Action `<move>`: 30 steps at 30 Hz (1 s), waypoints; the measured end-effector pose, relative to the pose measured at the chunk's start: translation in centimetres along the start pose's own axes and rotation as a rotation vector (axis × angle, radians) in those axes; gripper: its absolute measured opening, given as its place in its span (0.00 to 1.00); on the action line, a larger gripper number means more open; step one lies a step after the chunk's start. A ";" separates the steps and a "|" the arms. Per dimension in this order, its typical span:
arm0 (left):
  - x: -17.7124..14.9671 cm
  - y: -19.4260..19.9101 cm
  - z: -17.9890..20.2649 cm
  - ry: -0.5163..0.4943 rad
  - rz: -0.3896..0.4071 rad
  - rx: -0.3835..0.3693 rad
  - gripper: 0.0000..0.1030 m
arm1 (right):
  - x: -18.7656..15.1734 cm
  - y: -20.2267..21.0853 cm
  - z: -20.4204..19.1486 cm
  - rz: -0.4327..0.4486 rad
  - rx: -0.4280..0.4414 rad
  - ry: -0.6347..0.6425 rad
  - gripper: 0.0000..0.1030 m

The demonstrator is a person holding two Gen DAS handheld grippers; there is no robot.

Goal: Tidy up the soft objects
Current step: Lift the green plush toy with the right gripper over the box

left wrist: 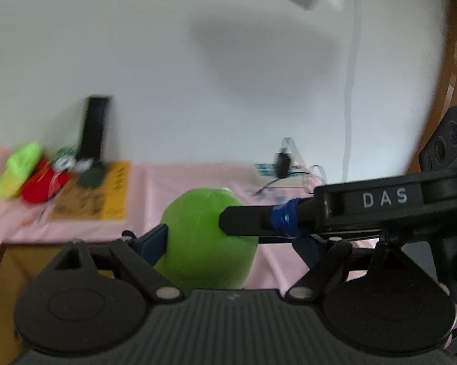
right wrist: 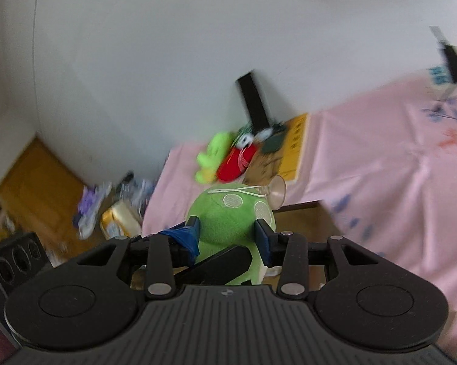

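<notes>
The green plush toy (right wrist: 231,222) was up in the air, in front of the pink tablecloth (right wrist: 380,164). It sat right between the two fingers of the right gripper (right wrist: 228,231). Both pads touched its sides and held it. A white string and a clear suction cup (right wrist: 275,193) hung at the top of the toy.

The left gripper (left wrist: 225,234) stood wide. The same toy (left wrist: 204,243) was between its fingers too. Its left pad (left wrist: 154,241) touched the toy's side. Its other finger was hidden behind the right gripper's black finger (left wrist: 249,220), so I could not tell if it squeezed.

Far back on the cloth, by the wall, lay a light green toy (left wrist: 15,170) and a red toy (left wrist: 41,187), touching each other.
</notes>
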State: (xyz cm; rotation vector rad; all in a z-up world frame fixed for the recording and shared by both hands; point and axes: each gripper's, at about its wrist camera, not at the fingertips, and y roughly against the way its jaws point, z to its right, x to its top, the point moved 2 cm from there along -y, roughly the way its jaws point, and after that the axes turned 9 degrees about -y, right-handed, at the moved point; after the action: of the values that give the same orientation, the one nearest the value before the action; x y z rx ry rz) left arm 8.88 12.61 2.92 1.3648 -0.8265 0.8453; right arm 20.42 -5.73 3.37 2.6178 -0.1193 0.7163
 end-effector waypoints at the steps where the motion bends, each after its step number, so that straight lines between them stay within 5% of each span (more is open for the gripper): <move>1: -0.5 0.1 -1.1 0.020 -0.006 0.010 0.82 | -0.2 -1.5 -0.6 -0.020 -0.003 0.025 0.24; 14: -7.0 -2.9 -14.1 0.251 -0.185 0.032 0.82 | -5.2 -16.4 -4.2 -0.248 -0.110 0.205 0.24; 21: -8.0 -5.2 -17.0 0.308 -0.274 0.032 0.82 | -5.8 -19.7 -4.2 -0.264 -0.173 0.226 0.24; 30: -8.4 -5.0 -19.5 0.310 -0.378 0.098 0.82 | -5.9 -21.8 -4.4 -0.298 -0.131 0.168 0.24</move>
State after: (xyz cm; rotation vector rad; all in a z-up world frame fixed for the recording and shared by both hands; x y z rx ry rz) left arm 9.50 31.68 -7.55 1.3741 -0.2774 0.7782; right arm 17.39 15.76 -4.34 2.3692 0.2597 0.7871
